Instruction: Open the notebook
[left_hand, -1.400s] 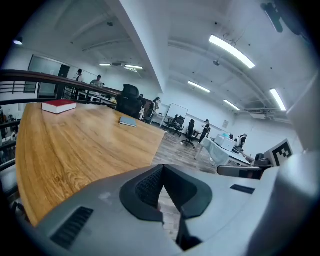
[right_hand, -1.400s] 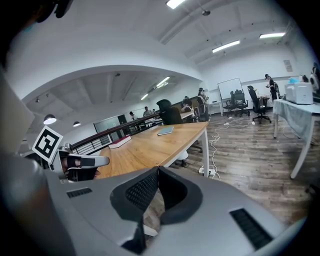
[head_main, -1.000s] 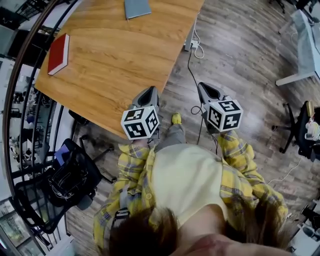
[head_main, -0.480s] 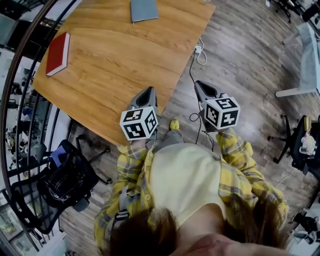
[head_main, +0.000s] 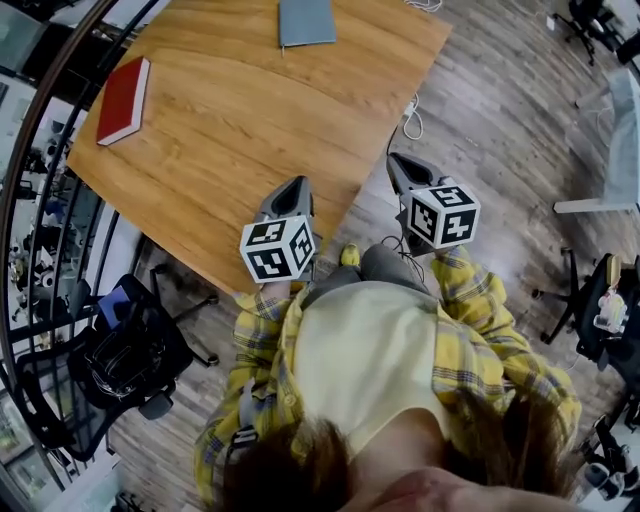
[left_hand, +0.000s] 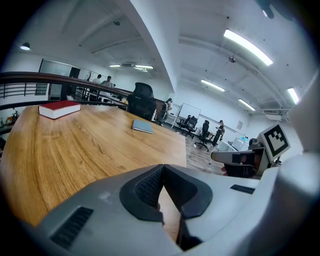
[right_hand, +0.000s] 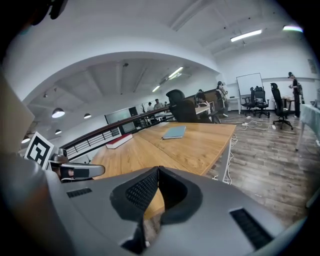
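Note:
A closed grey-blue notebook (head_main: 306, 22) lies at the far edge of the wooden table (head_main: 230, 130); it also shows in the left gripper view (left_hand: 142, 126) and the right gripper view (right_hand: 174, 132). My left gripper (head_main: 293, 190) hovers over the table's near edge, jaws shut and empty. My right gripper (head_main: 398, 167) is off the table's right corner, above the floor, also shut with nothing in it. Both are far from the notebook.
A closed red book (head_main: 123, 100) rests near the table's left edge. A black office chair (head_main: 130, 355) stands at the lower left beside a curved railing (head_main: 30, 180). Cables and a power strip (head_main: 412, 110) lie on the wooden floor to the right of the table.
Both grippers and the person have moved toward the table; the table, notebook and red book have shifted right in the head view. Jaws stay shut.

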